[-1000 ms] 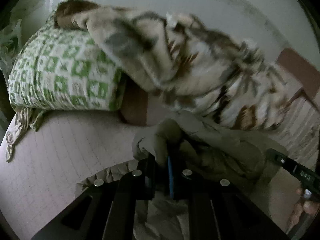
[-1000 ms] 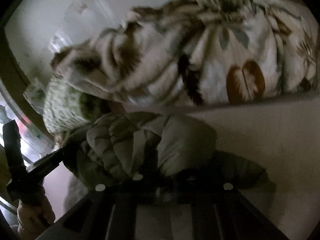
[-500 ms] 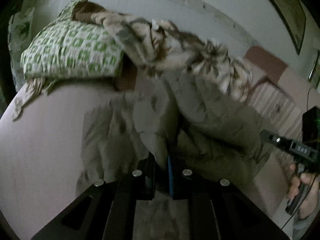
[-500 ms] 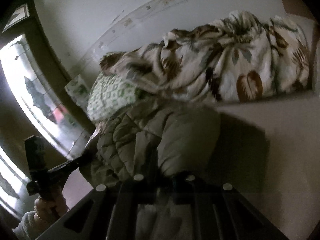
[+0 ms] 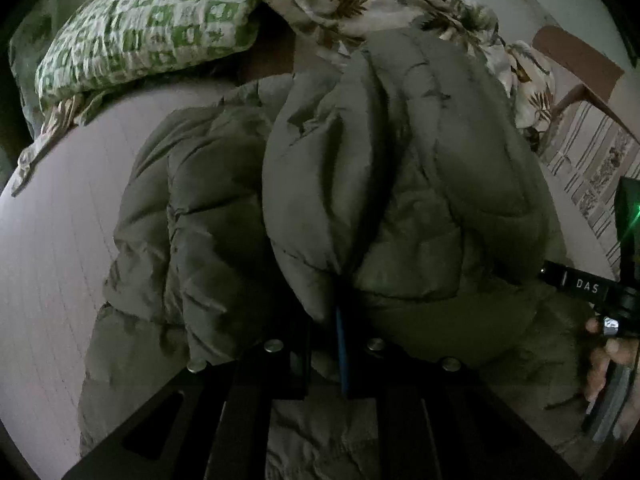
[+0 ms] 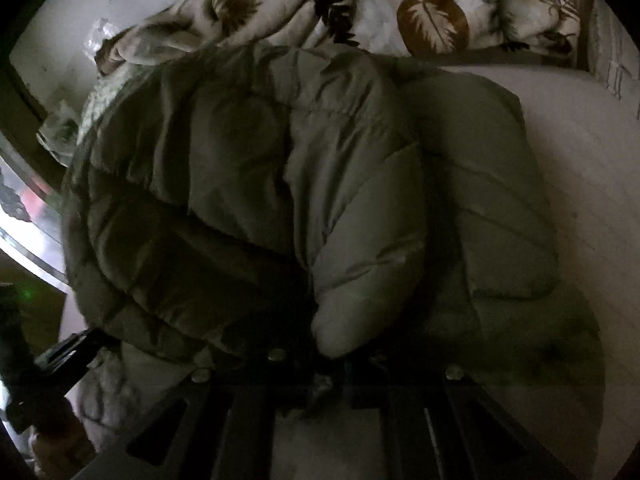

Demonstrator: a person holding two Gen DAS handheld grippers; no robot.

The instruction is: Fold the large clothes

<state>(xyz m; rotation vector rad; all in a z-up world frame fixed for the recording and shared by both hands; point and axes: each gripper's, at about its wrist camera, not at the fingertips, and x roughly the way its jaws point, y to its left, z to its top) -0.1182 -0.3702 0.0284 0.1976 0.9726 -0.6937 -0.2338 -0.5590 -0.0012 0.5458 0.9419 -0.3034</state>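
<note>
Both grippers, left gripper and right gripper, were clamped tight on the puffer jacket, bunched mid-bed near the pillow. Best lower both edges level, then release together.

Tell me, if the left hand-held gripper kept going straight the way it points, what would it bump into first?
The left hand-held gripper is already shut on the olive puffer jacket, so it would push straight into that padding first. The bed sheet probably lies beneath it, though depth is unclear.
</note>
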